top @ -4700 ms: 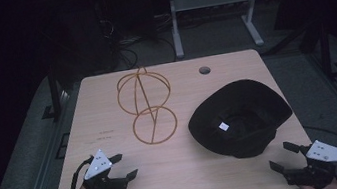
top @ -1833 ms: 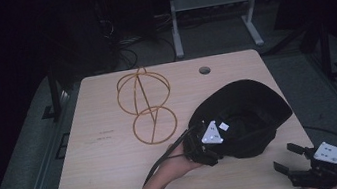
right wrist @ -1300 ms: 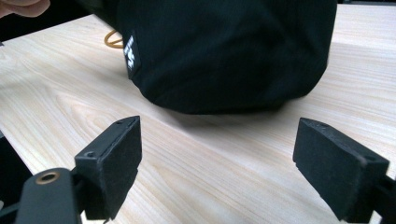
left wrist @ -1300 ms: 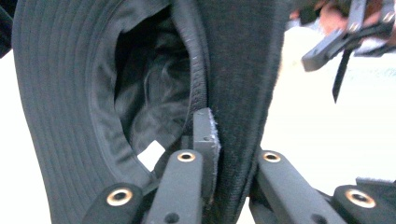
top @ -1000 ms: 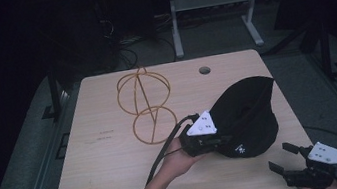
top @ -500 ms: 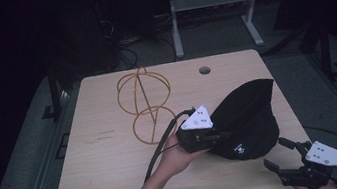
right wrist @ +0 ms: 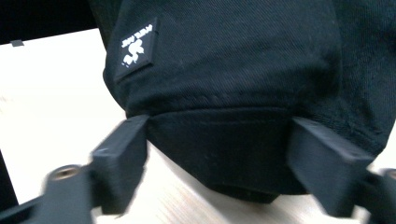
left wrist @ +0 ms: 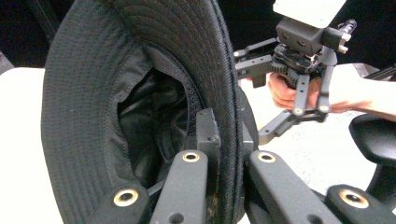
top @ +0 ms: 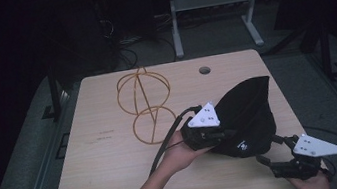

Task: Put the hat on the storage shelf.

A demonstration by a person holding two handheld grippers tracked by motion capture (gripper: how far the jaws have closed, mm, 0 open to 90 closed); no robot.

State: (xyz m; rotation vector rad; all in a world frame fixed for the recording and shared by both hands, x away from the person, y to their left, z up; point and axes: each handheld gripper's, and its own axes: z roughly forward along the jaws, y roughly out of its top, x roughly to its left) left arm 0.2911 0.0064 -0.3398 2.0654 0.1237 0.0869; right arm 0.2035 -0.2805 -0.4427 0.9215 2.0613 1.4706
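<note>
A black bucket hat (top: pixel 247 113) stands tipped up on edge at the right of the wooden table (top: pixel 110 159). My left gripper (top: pixel 228 136) is shut on its brim. In the left gripper view the stitched brim (left wrist: pixel 93 116) runs between the closed jaws of the left gripper (left wrist: pixel 224 140). My right gripper (top: pixel 269 149) sits at the hat's lower right. Its jaws have just been closing but stand open, one at each side of the hat's lower edge (right wrist: pixel 233 60) in the right gripper view (right wrist: pixel 218 135). A small white label (right wrist: pixel 135 46) shows on the crown.
A gold wire stand made of rings (top: pixel 145 103) stands at the table's back centre, left of the hat. A round hole (top: pixel 205 70) lies near the far edge. A metal frame (top: pixel 208 2) and cables are on the floor behind.
My left gripper crossed from the front left, took the hat's brim and tipped the hat up on edge. In the last half second my right gripper has moved up to the hat.
</note>
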